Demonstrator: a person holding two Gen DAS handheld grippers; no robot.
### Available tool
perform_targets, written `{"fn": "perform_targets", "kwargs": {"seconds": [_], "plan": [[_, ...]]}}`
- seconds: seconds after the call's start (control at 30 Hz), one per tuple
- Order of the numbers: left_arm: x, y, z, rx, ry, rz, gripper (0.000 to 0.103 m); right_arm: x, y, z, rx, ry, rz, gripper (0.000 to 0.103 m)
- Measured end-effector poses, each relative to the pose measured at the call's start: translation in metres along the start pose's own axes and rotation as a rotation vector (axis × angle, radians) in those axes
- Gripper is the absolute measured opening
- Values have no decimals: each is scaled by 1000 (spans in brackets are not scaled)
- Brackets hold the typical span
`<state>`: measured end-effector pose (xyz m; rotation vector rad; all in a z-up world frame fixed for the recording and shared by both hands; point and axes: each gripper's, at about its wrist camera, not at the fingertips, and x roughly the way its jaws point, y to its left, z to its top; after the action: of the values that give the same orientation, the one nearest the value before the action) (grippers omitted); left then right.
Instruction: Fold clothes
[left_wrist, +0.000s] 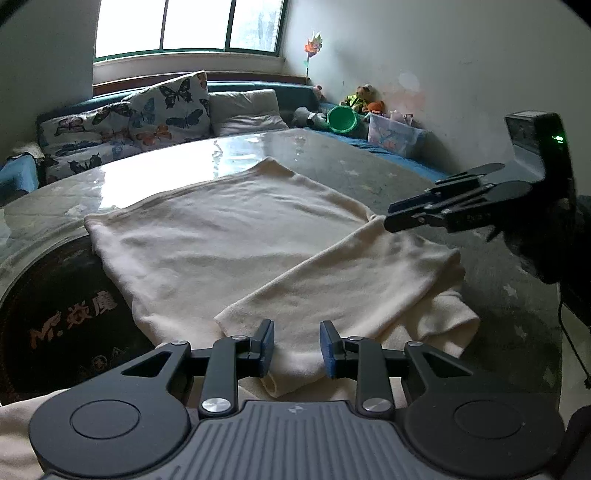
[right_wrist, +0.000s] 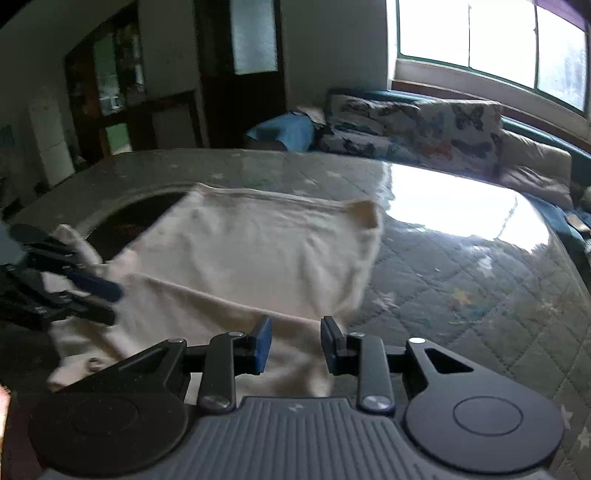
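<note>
Cream garment (left_wrist: 221, 240) spread across the quilted tabletop (left_wrist: 406, 166), near the middle, its left edge lapping over a dark round inset (left_wrist: 55, 314) with pale lettering. One sleeve (left_wrist: 351, 277) folded diagonally over the body, cuff end down by the near edge, more loose cloth bunched beneath it on the right.

Left gripper (left_wrist: 298, 345) low over the near hem, angled downward, blue pads partly apart with cream cloth showing in the gap. Pressing on the fabric or merely standing over it: impossible to tell from either view (seen from the right wrist, just dark fingers against a raised bit of cloth at the left edge).

Right gripper (right_wrist: 295, 343) at the garment's right side, also angled down, jaws narrowed to a similar partial gap, cloth visible between and below the pads. Seen from the left wrist, tips right at a small peak of fabric near the shoulder end of the folded sleeve. Actual pinch or not: cannot tell.

Beyond the tabletop, butterfly-print cushions (left_wrist: 166, 107) along a bench under a bright window (left_wrist: 184, 26). Green bucket (left_wrist: 341, 118) and soft toys in the far corner.
</note>
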<state>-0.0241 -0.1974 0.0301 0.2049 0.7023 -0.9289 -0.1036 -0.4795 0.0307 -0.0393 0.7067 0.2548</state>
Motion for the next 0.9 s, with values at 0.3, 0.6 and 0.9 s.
{"fn": "perform_targets", "kwargs": {"seconds": [0.3,0.6,0.9], "plan": [[-3,-1,-3,-2,0,13,30,0,15,-19,2,26,30,30],[-4,1,-5,-10,-5,24,30,-9,17,-26,13,-13,40,30],[-5,1,-6,-13,-7,21,31,-5,17,-32,19,-26,47,40]]}}
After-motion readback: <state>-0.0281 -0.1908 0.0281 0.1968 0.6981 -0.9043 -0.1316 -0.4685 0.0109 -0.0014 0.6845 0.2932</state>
